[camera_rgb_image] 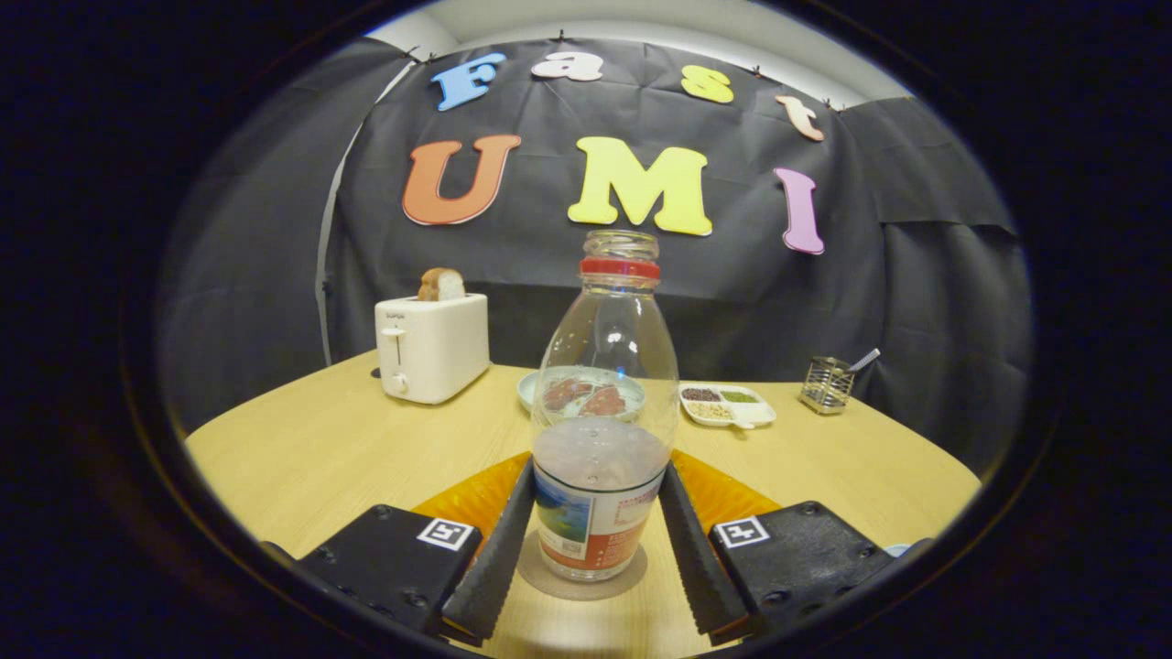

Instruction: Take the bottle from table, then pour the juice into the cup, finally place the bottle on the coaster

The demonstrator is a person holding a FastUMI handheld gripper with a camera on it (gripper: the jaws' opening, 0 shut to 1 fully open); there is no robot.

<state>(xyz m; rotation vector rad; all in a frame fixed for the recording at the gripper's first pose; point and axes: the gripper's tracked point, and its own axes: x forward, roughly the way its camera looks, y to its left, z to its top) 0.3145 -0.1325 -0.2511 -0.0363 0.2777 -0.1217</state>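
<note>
Your tongs (600, 513) stand spread apart, one finger on each side of the bottle (604, 430), and a narrow gap shows between each finger and the glass, so they are released and not pressing on it. The bottle stands upright between the fingers on a round coaster (579, 578), which lies flat on the table (302, 448). The bottle is clear, has a red ring at its uncapped neck, a label around its lower part, and pale liquid filling roughly its lower third. Just behind the bottle, and showing to either side of your fingers, lies an orange dish-like thing (723, 490); what it is exactly cannot be told. Beyond the tongs, seen partly through the glass, sits a pale plate (531, 384) with reddish pieces on it. Beside it is a white divided tray (728, 405) of small foods, and farther out a wire holder (827, 384) with a utensil. Beyond and off to the other side stands a white toaster (430, 348) with bread (441, 284) in its slot.
</note>
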